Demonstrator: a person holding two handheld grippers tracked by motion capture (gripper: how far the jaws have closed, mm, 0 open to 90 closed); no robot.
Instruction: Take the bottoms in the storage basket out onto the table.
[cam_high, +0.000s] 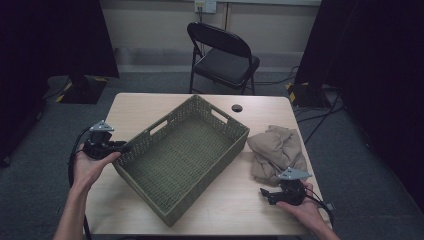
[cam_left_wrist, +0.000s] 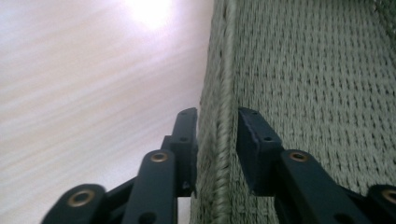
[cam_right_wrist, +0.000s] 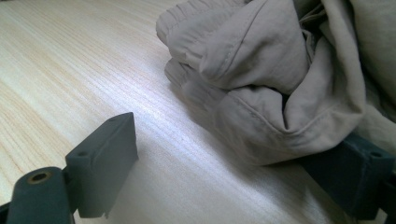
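- The desk (cam_high: 210, 210) carries everything here; its far edge faces a black folding chair (cam_high: 222, 55) standing on the floor beyond.
- The green woven basket (cam_high: 182, 155) lies skewed across the middle of the desk, one corner near the front edge, and nothing lies inside it, so filling it looks not yet begun.
- The beige garment (cam_high: 277, 152) sits crumpled near the right edge of the desk, just beside the basket and outside it; moving it in appears to be what is left.
- The left gripper (cam_high: 120, 146) is at the basket's left rim: in the left gripper view its jaws straddle the woven wall (cam_left_wrist: 222, 140), one outside, one inside, narrowly parted, the outer pad looking against the weave and a slight gap at the inner, so no firm grip yet.
- The right gripper (cam_high: 265, 194) rests by the front right corner, jaws wide apart, one jaw tucked under the garment's edge (cam_right_wrist: 275, 135), nothing clamped.
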